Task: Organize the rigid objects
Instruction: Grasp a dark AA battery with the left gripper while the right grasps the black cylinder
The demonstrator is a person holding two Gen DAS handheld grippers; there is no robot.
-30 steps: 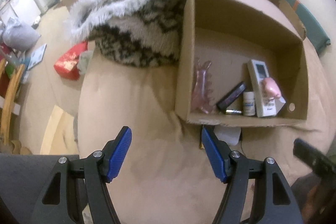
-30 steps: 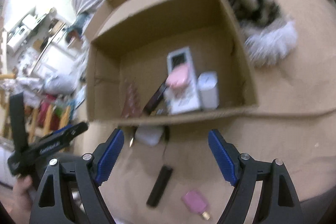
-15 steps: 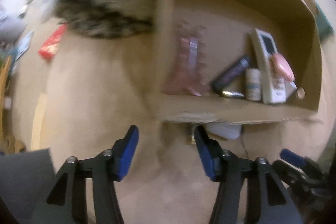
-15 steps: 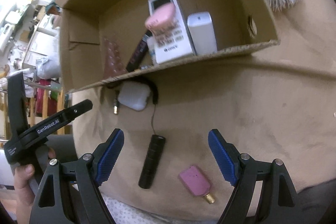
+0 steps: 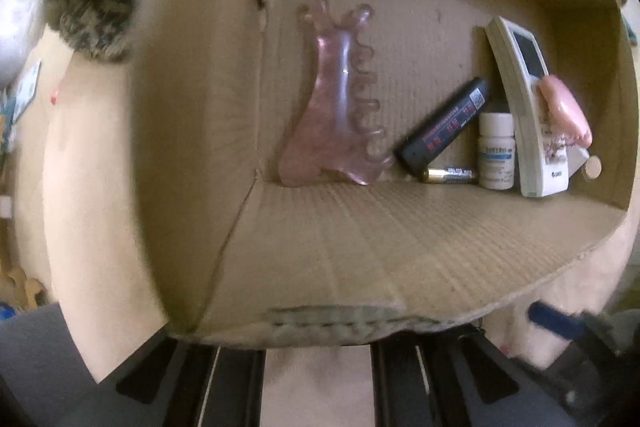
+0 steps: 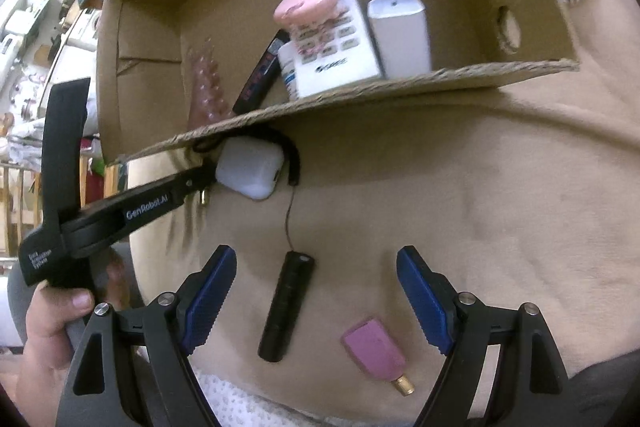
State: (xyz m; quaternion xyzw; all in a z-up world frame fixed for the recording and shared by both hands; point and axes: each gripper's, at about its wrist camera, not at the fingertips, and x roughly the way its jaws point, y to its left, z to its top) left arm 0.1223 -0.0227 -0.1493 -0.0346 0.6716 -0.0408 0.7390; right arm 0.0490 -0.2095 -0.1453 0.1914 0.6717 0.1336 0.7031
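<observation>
An open cardboard box point(image 5: 360, 247) lies on a tan bed cover. It holds a pink comb-shaped tool point(image 5: 336, 115), a black stick point(image 5: 444, 127), a battery point(image 5: 450, 175), a white bottle point(image 5: 496, 151) and a white remote point(image 5: 528, 107) with a pink case point(image 5: 564, 111) on it. My left gripper point(image 6: 206, 173) is shut on the box's near wall, its pads hidden behind the crumpled cardboard edge. My right gripper point(image 6: 316, 259) stands open just above a black cylinder point(image 6: 286, 307), with a pink plug-like piece point(image 6: 376, 353) to its right.
A white charger case point(image 6: 250, 171) with a looped black cord lies against the box's near wall, beside the left gripper. A white rectangular block point(image 6: 400, 31) stands in the box. A furry patterned throw point(image 5: 92, 15) lies left of the box.
The left gripper dropped onto the box's near wall and went from wide open to shut. The right gripper sank closer to the black cylinder and the pink piece, staying open.
</observation>
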